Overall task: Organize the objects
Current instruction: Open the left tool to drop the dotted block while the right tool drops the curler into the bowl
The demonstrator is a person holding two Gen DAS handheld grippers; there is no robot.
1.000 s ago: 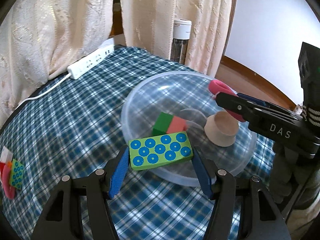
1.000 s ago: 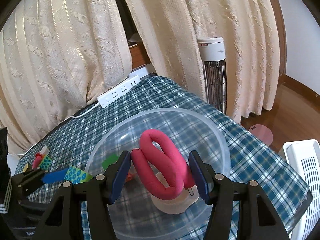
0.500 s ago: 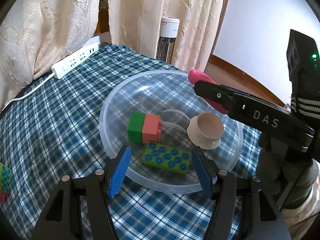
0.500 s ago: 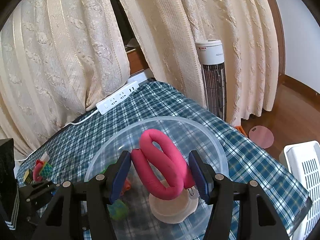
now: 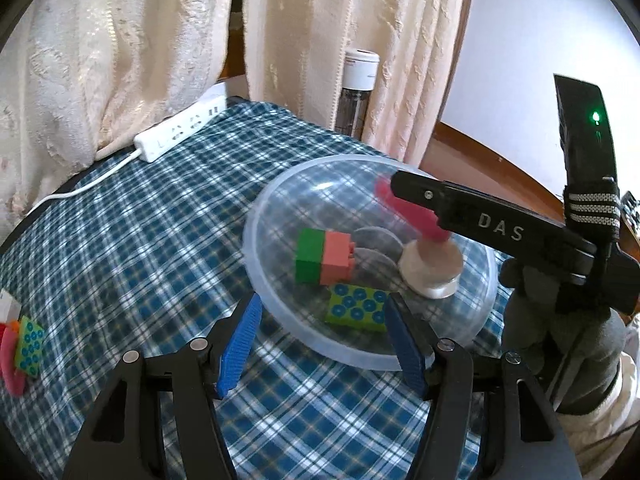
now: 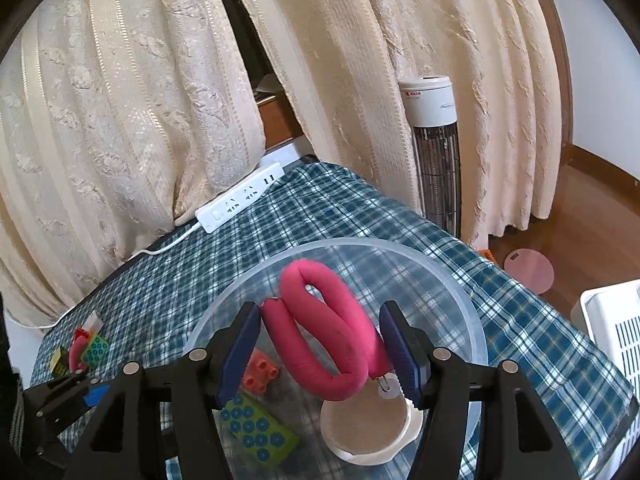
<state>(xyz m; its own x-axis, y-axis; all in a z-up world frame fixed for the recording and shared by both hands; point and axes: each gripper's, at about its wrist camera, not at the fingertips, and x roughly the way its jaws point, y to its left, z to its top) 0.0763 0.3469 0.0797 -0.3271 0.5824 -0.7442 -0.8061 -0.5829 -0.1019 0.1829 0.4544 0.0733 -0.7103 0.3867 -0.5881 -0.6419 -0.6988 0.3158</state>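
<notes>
Your right gripper is opening around the looped pink foam tube (above the clear plastic bowl); your left gripper gapes empty.

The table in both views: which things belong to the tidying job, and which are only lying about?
Job:
- clear bowl
- green dotted block
- green and red brick
- beige cup
- pink foam roll, between the opening right claw
- loose toys

Lying about:
- power strip
- tower fan
- white basket

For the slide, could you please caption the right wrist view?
Right tool opening around a pink foam roller over the clear bowl holding blocks and a beige cup.
</notes>
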